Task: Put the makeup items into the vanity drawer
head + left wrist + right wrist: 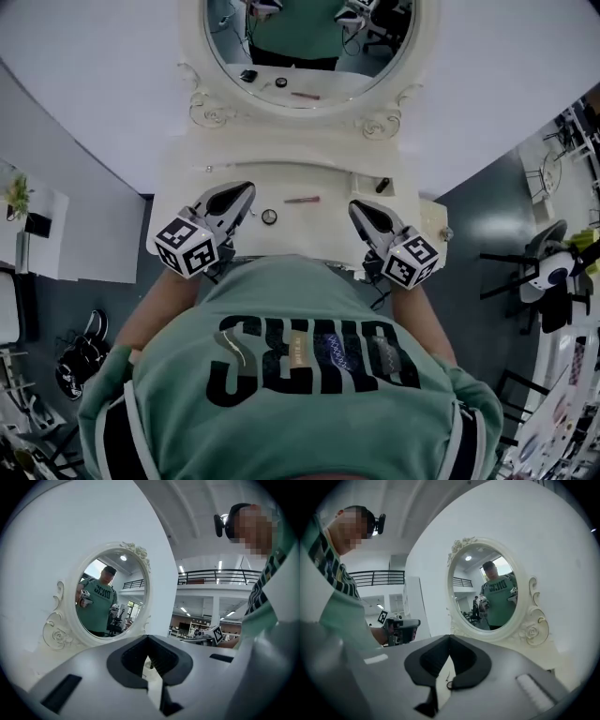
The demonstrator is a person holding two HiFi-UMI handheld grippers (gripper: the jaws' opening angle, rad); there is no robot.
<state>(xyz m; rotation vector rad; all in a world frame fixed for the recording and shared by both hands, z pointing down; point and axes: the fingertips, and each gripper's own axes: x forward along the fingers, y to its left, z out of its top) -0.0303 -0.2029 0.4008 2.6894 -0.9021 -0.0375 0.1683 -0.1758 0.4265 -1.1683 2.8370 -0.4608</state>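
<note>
**A:** Where did the makeup stand?

**B:** Three pieces lay out on the white worktop [323,176] below the mirror [309,56]. They were a small round compact [269,217], a pink pencil [302,199] and a dark tube [382,185], with the tube off to the far right. I couldn't see the drawer, because the person's chest covered the near edge.

**A:** And the jaws?

**B:** Both pairs were pressed together with nothing in them. The left gripper [248,188] hung just left of the compact and the right gripper [355,207] hung to the right of the pencil. Both pointed level toward the mirror.

**A:** So what worried you?

**B:** Coming in with the jaws together. A closed tip would likely have shoved the compact or set the pencil rolling instead of catching it. The pencil looked thin and lay flat, so even spread jaws might have scraped the worktop and flicked it away.

**A:** Anything else?

**B:** The drawer. Reaching for it unseen risked bumping its front or dropping a piece short of it.
</note>
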